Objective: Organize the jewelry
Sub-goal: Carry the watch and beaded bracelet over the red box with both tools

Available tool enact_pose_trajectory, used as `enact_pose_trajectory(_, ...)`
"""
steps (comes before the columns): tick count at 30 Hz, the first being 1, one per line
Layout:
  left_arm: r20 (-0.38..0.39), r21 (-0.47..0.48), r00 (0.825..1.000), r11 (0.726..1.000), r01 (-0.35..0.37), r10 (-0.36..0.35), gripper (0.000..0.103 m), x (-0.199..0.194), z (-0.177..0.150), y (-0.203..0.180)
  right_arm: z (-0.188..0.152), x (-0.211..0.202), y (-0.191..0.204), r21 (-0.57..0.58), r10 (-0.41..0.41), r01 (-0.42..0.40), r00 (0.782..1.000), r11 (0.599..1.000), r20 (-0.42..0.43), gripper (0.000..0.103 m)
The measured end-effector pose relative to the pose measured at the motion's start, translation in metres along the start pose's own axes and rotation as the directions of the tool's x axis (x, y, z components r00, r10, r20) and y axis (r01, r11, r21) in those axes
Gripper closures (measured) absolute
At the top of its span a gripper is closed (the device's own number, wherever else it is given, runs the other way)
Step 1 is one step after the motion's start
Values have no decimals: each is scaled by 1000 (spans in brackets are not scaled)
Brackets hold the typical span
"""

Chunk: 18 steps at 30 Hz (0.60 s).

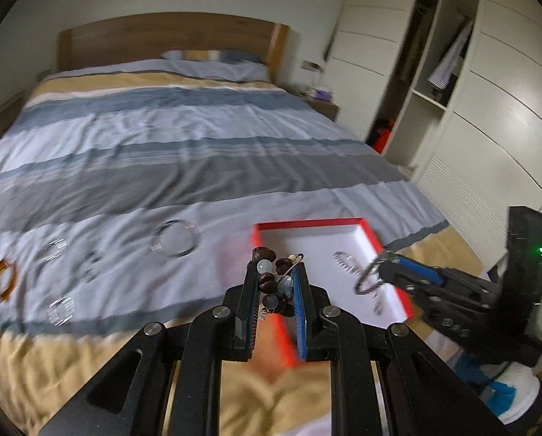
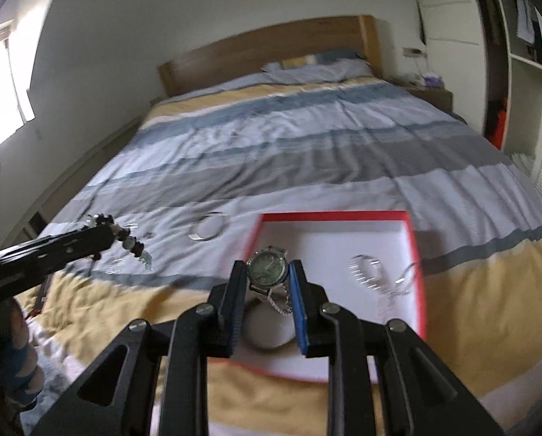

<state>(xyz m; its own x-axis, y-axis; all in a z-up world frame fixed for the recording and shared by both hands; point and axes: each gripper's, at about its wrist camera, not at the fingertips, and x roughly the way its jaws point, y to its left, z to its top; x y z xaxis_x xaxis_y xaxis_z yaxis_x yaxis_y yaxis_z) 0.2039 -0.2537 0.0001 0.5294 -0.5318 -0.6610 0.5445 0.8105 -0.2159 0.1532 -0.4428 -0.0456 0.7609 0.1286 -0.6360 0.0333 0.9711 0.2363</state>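
Observation:
My left gripper (image 1: 275, 272) is shut on a beaded bracelet (image 1: 271, 276) with dark brown and pale blue beads, held above the near left corner of a red-rimmed box (image 1: 372, 234) with a white inside. My right gripper (image 2: 267, 276) is shut on a wristwatch (image 2: 267, 270) with a dark green dial and a metal band, held over the red box (image 2: 414, 239). A silver bracelet (image 2: 365, 270) and a chain lie inside the box. In the left wrist view the right gripper (image 1: 381, 267) hangs over the box with the watch band looped below it.
Several bracelets lie loose on the striped bedspread: a clear bangle (image 1: 176, 238), an amber ring (image 1: 4, 278), and crystal bracelets (image 1: 61, 309). The bed's wooden headboard (image 1: 165, 36) is at the back. White wardrobes (image 1: 489, 91) stand to the right.

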Motion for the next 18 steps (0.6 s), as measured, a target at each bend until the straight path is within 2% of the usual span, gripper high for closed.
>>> enact_pose_trajectory(7,-70,47,996,998,52,-48,86,89,24,-33,18,62,-61,39,-65,67,996,997,-61,81)
enact_pose_trajectory(12,-140,30,989,999,42,-37,86,143,16,-32,25,102,-88,60,-69,77,990,995,-123,81)
enact_pose_trajectory(18,-195,-2,981,1000,14,-14,86,181,1,-18,27,137,-101,25,-94,101,975,995,-199,81)
